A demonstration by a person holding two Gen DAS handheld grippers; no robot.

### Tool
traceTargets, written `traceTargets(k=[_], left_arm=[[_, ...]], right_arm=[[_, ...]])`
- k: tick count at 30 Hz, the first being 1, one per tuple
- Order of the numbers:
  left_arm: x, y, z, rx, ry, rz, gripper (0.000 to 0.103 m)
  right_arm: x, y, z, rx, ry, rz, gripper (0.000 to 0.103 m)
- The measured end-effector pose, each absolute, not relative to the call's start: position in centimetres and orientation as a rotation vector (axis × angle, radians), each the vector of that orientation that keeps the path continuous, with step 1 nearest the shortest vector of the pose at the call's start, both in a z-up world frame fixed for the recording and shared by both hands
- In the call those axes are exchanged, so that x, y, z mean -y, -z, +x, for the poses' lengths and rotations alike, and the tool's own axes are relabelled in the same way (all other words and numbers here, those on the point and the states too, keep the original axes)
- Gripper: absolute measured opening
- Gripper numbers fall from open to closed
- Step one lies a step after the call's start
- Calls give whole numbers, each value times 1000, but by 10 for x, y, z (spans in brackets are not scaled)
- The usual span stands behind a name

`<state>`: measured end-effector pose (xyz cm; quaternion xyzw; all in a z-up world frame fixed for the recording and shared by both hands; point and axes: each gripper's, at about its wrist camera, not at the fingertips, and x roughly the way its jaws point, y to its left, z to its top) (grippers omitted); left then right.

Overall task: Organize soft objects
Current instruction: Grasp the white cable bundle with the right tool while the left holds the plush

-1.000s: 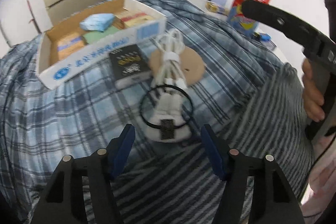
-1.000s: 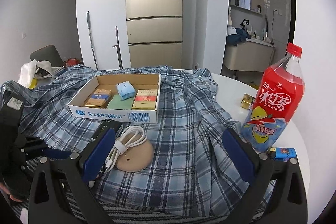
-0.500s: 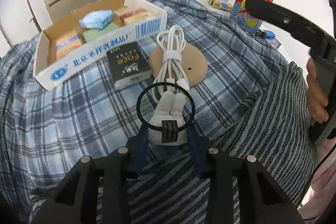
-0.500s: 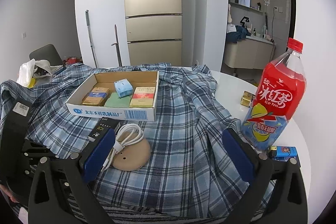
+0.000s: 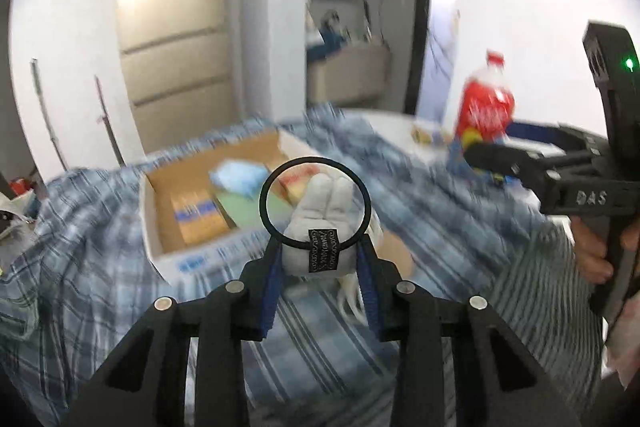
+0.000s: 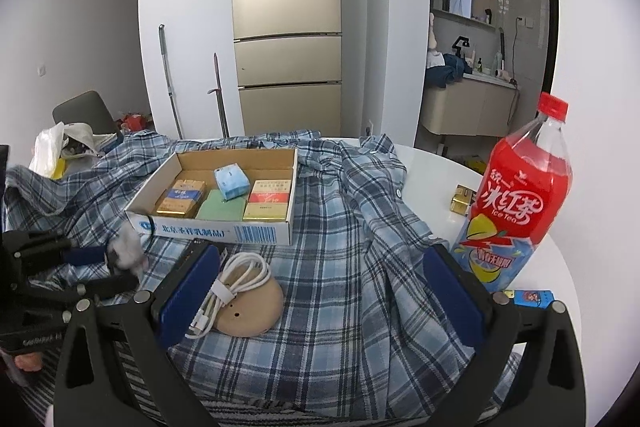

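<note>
The red bottle point(image 6: 520, 203) at the far right is showing "Ice Tea" beneath large white Chinese characters, and the cardboard box point(image 6: 224, 231) is carrying a line of blue Chinese print and a barcode along its near white wall. "DAS" is standing out in raised letters on the right gripper's black body in the left wrist view. The small black tag on the hair tie point(image 5: 320, 227) is bearing writing too small to read. That hair tie is a pale grey plush piece with two rounded lobes, strung on a thin black elastic ring. The left gripper point(image 5: 320, 263) is pinching the plush between its blue pads, holding it clear of the plaid shirt point(image 6: 360, 267), just near of the box. The right gripper point(image 6: 316, 291) is hanging with jaws spread wide and holding nothing, above the shirt, the white cable point(image 6: 236, 279) and the tan disc point(image 6: 252, 311).
</note>
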<state>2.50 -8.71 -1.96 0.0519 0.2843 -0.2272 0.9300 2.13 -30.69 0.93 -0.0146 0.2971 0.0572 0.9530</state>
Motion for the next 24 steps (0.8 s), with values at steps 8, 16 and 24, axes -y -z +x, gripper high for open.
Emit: traceTargets(k=[8, 16, 24], left_arm=[[42, 18, 36, -428, 285, -69, 37], [38, 20, 26, -389, 212, -68, 37], [27, 17, 19, -367, 205, -104, 37]], right_arm=[[293, -17, 32, -645, -133, -30, 101], [267, 16, 67, -861, -204, 23, 77], [251, 65, 92, -1097, -225, 139, 63]])
